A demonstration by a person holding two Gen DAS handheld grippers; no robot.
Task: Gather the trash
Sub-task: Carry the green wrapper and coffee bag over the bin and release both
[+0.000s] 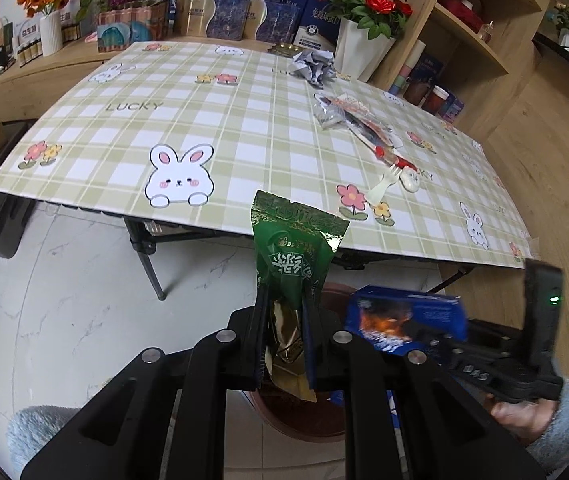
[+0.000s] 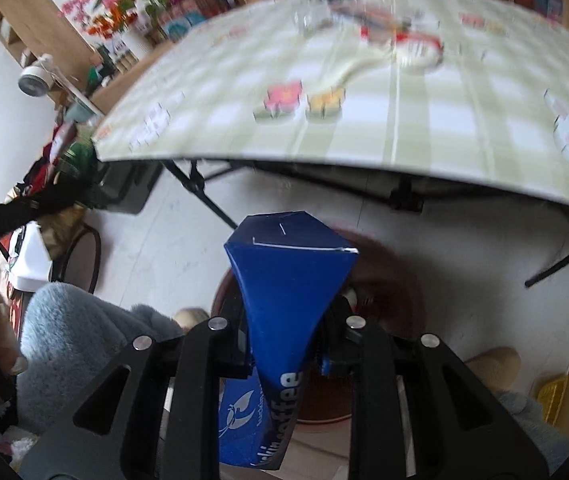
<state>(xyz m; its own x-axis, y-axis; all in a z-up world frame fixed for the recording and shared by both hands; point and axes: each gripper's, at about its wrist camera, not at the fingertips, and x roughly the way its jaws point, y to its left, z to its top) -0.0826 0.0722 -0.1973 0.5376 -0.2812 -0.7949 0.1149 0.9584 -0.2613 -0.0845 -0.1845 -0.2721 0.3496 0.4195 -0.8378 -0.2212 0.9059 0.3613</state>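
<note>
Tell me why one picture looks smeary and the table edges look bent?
Right wrist view: motion blur smears the tablecloth and shelves, while the blue carton in the right gripper stays sharp. Left wrist view: mostly crisp, with the green packet in the left gripper sharp; only the blue carton is blurred. Both views: fisheye lens curves the table's straight edges.

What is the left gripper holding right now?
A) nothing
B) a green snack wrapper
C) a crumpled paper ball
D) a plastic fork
B: the left gripper is shut on the green snack wrapper, while the plastic fork and the crumpled paper ball lie on the table.
</note>
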